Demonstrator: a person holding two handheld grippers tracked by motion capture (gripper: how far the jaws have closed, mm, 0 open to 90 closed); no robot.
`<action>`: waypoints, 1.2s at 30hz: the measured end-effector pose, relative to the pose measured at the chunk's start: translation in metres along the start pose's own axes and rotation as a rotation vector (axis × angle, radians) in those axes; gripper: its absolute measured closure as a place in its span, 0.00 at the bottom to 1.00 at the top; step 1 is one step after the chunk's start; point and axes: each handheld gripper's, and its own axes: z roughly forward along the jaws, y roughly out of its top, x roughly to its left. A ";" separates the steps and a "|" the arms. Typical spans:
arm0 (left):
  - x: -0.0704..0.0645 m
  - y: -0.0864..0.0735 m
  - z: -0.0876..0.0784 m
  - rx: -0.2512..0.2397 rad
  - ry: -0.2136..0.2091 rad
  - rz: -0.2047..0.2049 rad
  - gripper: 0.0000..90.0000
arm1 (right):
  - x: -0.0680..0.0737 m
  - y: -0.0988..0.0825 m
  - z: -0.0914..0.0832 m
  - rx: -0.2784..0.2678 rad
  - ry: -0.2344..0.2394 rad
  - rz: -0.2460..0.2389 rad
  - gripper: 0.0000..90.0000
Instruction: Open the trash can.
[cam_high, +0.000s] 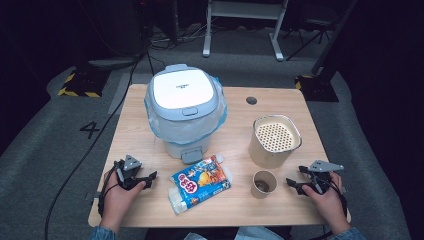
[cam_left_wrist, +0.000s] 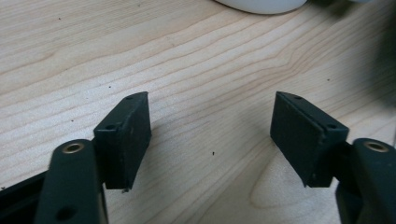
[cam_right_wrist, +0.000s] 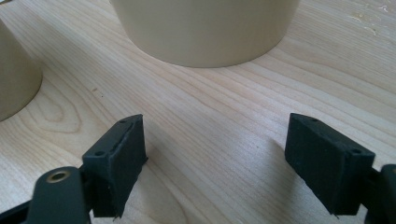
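Note:
A white lidded bin (cam_high: 184, 107) with a blue plastic liner stands at the table's back left. In front of it lies a colourful snack packet (cam_high: 201, 183). To the right a beige container (cam_high: 274, 140) with a perforated top stands, and a small paper cup (cam_high: 263, 183) sits just in front of it. My left gripper (cam_high: 149, 176) rests low at the front left, open, with bare wood between its pads (cam_left_wrist: 128, 135). My right gripper (cam_high: 296, 178) sits at the front right, open over bare wood, right of the cup; the container (cam_right_wrist: 205, 28) rises ahead of it and the cup (cam_right_wrist: 14, 79) is at its left.
The wooden table (cam_high: 235, 125) has a round cable hole (cam_high: 251, 100) near its back edge. Grey carpet surrounds it, with cables and desk legs beyond in the dark. Bare wood lies between the bin and the beige container.

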 end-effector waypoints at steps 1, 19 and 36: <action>0.001 0.001 -0.002 -0.002 -0.003 0.001 0.34 | 0.000 0.000 0.000 0.001 -0.001 0.000 0.23; -0.005 0.042 -0.033 -0.049 -0.238 0.071 0.86 | -0.001 0.000 0.000 0.000 0.006 -0.008 0.23; -0.010 0.088 -0.063 -0.129 -0.349 0.168 1.00 | -0.001 0.000 0.000 0.000 0.006 -0.008 0.23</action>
